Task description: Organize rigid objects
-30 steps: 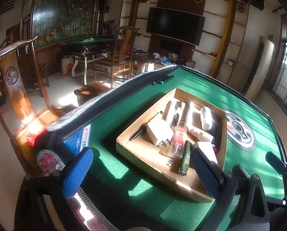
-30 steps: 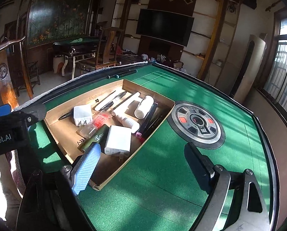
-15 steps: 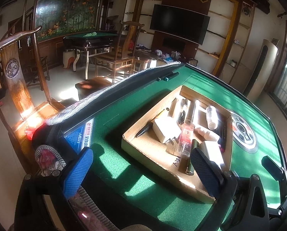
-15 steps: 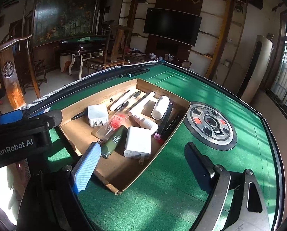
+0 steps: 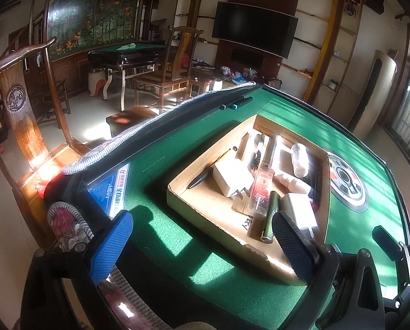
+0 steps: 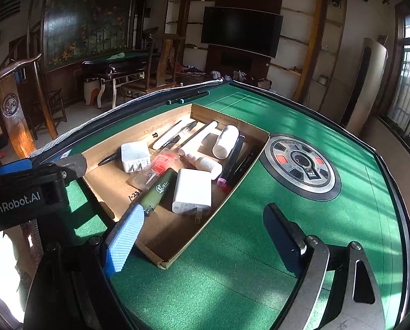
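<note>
- The flat brown cardboard tray [image 6: 161, 126] sits on the green felt bench [image 6: 260, 261], and it looks a bit further off in both views than it did a second ago. So both hands have pulled back and up a little.
- Nothing inside the tray has moved. The two white square chargers [image 6: 194, 191] lie where they were, one near the front and one more to the left.
- The dark green tube [image 6: 158, 189] lies just beside the front charger. The clear red-labelled packet [image 6: 157, 166] is right next to it.
- The white round bottle [image 6: 227, 140] and the long pens and markers [image 6: 232, 162] lie towards the back of the tray.
- Two teal-tipped dark pens [image 5: 236, 104] lie on the felt outside the tray, near the far edge.
- The left gripper [image 5: 202, 243] has its fingers wide apart, with nothing between them.
- The right gripper [image 6: 205, 243] is the same, fingers apart and empty. It hangs over the tray's near corner.
- What this means: most things are in the tray, jumbled together. The hands could be backing off after putting something down, or getting ready to reach in. I can't tell which.
- The small things at the back are hard to see clearly, so I may have some wrong.
</note>
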A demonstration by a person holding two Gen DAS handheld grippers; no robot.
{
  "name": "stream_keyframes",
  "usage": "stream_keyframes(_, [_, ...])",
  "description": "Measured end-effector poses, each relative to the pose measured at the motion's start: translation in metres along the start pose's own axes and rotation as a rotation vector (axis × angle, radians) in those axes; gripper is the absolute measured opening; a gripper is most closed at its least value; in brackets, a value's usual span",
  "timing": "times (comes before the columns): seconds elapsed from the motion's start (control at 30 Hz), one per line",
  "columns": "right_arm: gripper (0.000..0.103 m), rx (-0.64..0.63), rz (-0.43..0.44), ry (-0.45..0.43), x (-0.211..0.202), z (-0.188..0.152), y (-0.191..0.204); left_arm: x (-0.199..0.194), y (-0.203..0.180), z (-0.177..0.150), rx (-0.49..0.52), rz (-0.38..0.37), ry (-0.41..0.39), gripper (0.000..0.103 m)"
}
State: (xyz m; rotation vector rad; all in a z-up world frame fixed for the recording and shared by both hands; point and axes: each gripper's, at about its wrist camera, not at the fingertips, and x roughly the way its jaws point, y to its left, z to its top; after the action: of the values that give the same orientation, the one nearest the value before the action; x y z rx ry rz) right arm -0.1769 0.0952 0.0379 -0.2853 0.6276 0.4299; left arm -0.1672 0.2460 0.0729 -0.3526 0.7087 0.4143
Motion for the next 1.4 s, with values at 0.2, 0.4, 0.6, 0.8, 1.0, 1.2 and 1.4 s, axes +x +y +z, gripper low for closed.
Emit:
stream_keyframes(0.2, [0.088,-0.002,-0.001,-0.006,-0.0021,0.0002,0.0003,0.0043,-0.0024,-0.0019,0.007,-0.002,0.023,0.102])
stream_keyframes(0.4, [0.088,-0.006,-0.001,0.002,-0.0019,0.0001,0.0027,0.0058,-0.0022,-0.0034,0.007,-0.004,0.032,0.102])
stream_keyframes(0.6, [0.088,0.000,0.004,0.002,-0.0016,0.0002,0.0030,0.0078,-0.0035,-0.0054,0.012,-0.004,0.040,0.102])
stream_keyframes(0.8, [0.088,0.003,0.004,0.000,-0.0012,0.0006,0.0029,0.0091,-0.0038,-0.0059,0.014,-0.006,0.042,0.102])
stream_keyframes(1.0, [0.088,0.011,0.008,-0.006,-0.0004,0.0000,0.0044,0.0068,-0.0049,-0.0066,0.018,-0.011,0.046,0.102])
stream_keyframes(1.2, [0.088,0.015,0.006,-0.018,-0.0027,-0.0014,0.0048,0.0046,-0.0079,-0.0080,0.026,-0.013,0.050,0.102])
stream_keyframes(1.4, [0.088,0.040,0.011,-0.018,-0.0052,-0.0039,0.0023,0.0014,-0.0087,-0.0081,0.025,-0.002,0.042,0.102])
